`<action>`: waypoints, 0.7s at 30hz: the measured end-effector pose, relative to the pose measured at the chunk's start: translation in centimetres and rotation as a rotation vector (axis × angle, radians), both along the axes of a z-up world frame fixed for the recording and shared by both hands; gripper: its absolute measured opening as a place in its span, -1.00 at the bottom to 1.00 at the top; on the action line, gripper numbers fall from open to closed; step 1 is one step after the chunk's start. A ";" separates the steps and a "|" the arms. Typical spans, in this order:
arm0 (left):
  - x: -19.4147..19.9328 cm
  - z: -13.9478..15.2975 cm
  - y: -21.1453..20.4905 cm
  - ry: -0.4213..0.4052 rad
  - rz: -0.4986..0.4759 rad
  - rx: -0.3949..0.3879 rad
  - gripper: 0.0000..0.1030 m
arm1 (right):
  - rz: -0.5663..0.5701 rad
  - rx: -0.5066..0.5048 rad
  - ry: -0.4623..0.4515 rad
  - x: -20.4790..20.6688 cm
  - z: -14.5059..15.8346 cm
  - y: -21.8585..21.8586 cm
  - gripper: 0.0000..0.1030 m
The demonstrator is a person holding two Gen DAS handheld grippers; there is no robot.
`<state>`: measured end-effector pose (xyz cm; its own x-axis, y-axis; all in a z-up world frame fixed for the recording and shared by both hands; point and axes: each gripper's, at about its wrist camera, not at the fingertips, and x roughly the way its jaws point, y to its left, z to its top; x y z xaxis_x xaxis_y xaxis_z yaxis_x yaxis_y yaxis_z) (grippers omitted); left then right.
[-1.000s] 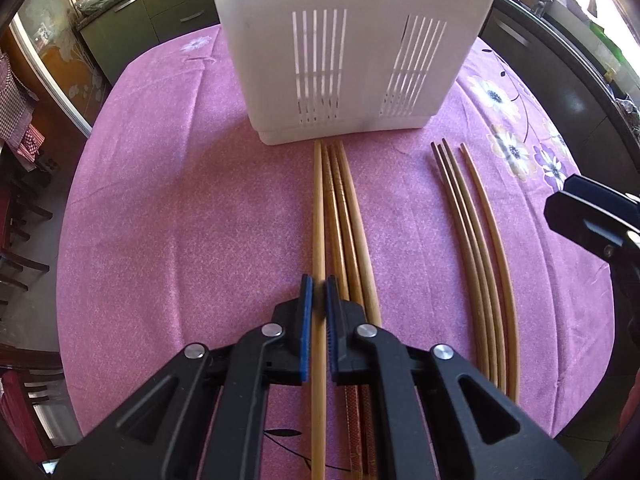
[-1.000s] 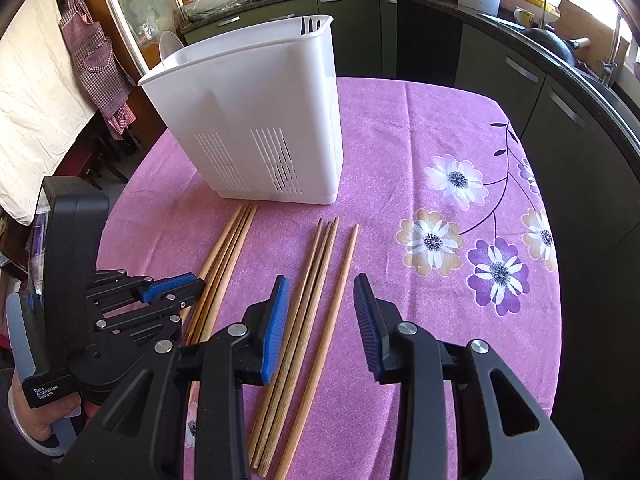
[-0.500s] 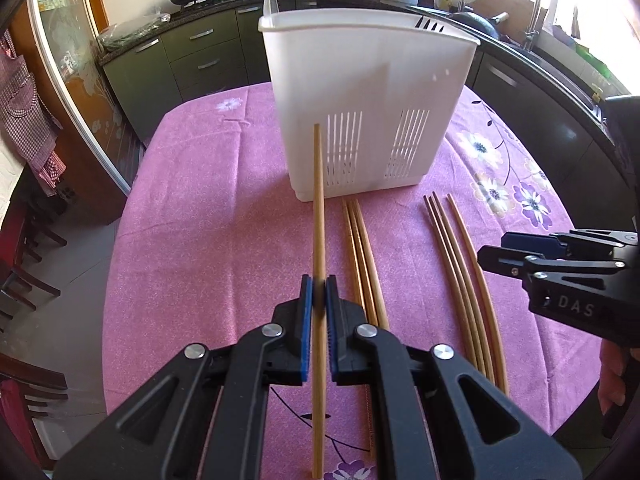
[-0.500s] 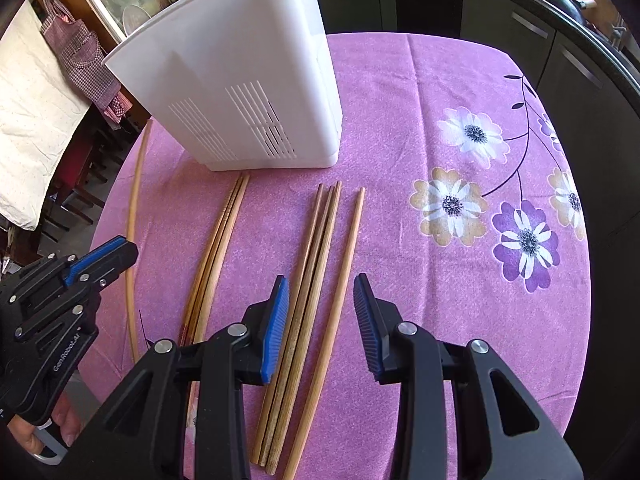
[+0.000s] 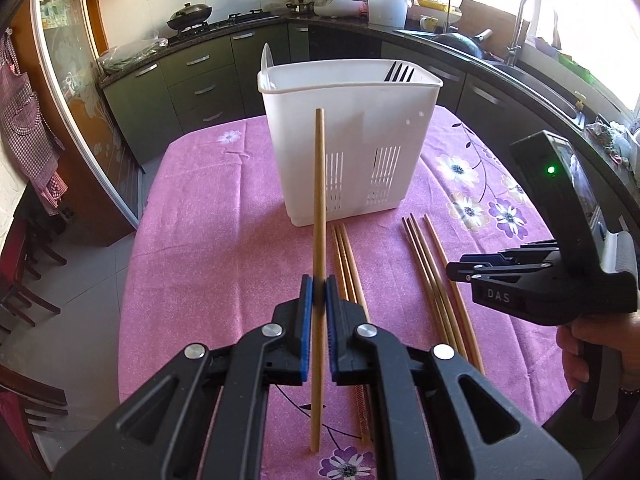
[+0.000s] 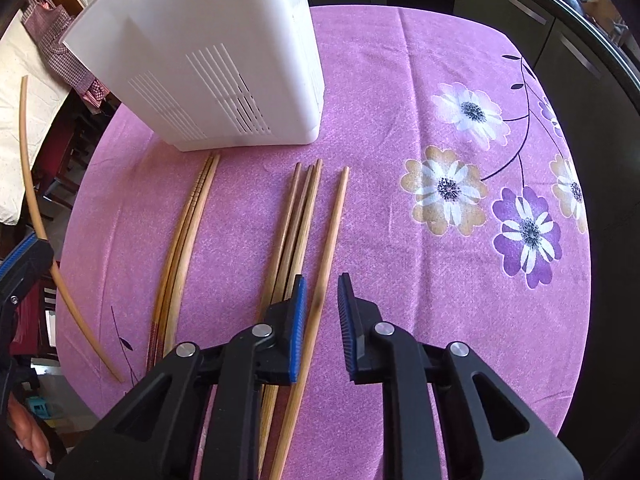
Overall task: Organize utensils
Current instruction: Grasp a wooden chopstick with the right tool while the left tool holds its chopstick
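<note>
My left gripper (image 5: 319, 289) is shut on a light wooden chopstick (image 5: 319, 200) and holds it in the air, pointing toward the white utensil holder (image 5: 348, 144). The held chopstick also shows at the left of the right wrist view (image 6: 30, 184). A bundle of chopsticks (image 5: 346, 264) lies on the pink tablecloth below it, and several darker chopsticks (image 5: 432, 272) lie to the right. My right gripper (image 6: 322, 312) is open, low over the rightmost single chopstick (image 6: 328, 240), which passes between its jaws. The holder (image 6: 208, 60) stands beyond.
The round table (image 6: 400, 120) has a pink flowered cloth. A black fork (image 5: 398, 72) and a white utensil (image 5: 266, 56) stand in the holder. Kitchen cabinets and counters ring the table. Chairs stand at the left.
My left gripper lifted the chopstick off the table and raised it. My right gripper moved down over the right-hand chopsticks and narrowed its opening.
</note>
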<state>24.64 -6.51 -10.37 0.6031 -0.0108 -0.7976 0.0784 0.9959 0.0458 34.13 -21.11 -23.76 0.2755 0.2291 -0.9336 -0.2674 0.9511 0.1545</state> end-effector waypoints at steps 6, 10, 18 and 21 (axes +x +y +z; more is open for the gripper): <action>-0.3 0.3 -0.1 -0.008 -0.007 0.000 -0.87 | 0.013 -0.062 0.002 0.0 -0.9 1.1 -0.67; -0.4 0.4 -0.2 -0.011 -0.012 0.001 -0.87 | 0.019 -0.108 -0.019 -0.6 -1.1 2.7 -0.69; -0.7 0.4 0.0 -0.013 -0.012 -0.003 -0.87 | -0.005 -0.076 -0.020 -0.5 -0.9 3.0 -0.86; -0.7 0.5 0.0 -0.014 -0.012 -0.001 -0.87 | -0.009 -0.052 -0.029 -0.4 -0.3 2.6 -0.86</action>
